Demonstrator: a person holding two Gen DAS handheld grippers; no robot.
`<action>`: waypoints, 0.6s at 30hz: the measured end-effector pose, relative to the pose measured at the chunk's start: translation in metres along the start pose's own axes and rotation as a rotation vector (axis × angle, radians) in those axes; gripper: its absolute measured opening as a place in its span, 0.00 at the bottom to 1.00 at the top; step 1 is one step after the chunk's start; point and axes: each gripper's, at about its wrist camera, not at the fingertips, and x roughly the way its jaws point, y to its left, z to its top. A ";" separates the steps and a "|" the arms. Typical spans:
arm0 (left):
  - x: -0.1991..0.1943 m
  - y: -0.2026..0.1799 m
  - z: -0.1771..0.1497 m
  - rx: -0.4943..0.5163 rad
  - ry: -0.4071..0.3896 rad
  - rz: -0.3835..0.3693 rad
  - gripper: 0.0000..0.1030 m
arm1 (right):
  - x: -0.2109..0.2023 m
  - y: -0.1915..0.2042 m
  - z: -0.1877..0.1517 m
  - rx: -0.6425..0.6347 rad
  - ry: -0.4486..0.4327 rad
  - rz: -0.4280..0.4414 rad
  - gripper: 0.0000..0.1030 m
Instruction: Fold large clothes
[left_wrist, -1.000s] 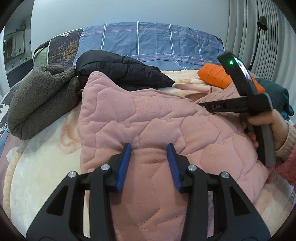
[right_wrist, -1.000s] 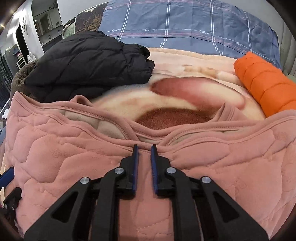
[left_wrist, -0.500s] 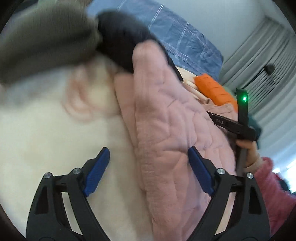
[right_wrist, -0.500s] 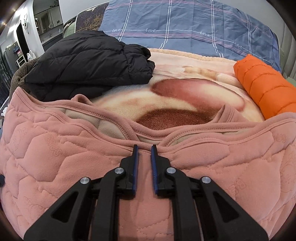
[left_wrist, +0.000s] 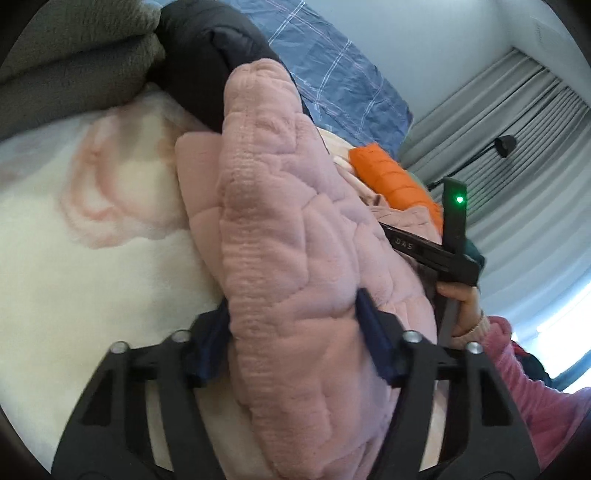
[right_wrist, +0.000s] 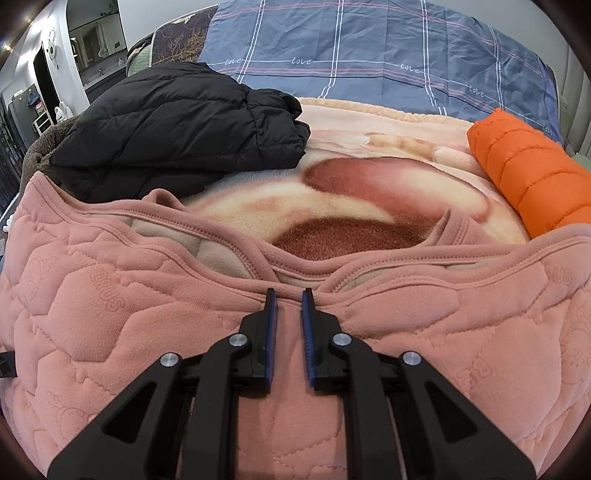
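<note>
Pink quilted garment (left_wrist: 295, 236) lies spread on the cream blanket (left_wrist: 92, 258) over the bed, below a black puffer jacket (right_wrist: 184, 125) and left of an orange one (right_wrist: 524, 166). My left gripper (left_wrist: 291, 325) straddles a thick fold at its side, jaws closing with the blue pads pressing the fabric. My right gripper (right_wrist: 287, 314) sits near the neckline, jaws nearly together, pinching a ridge of the top layer.
</note>
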 end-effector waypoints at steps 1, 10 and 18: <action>-0.004 -0.008 0.002 0.022 -0.008 0.024 0.50 | 0.000 0.000 0.000 0.003 0.000 0.005 0.12; -0.028 -0.120 0.039 0.243 -0.030 0.100 0.38 | -0.004 -0.008 0.003 0.040 -0.013 0.067 0.13; -0.006 -0.229 0.040 0.445 0.026 0.271 0.35 | -0.081 -0.049 -0.020 0.188 -0.063 0.291 0.13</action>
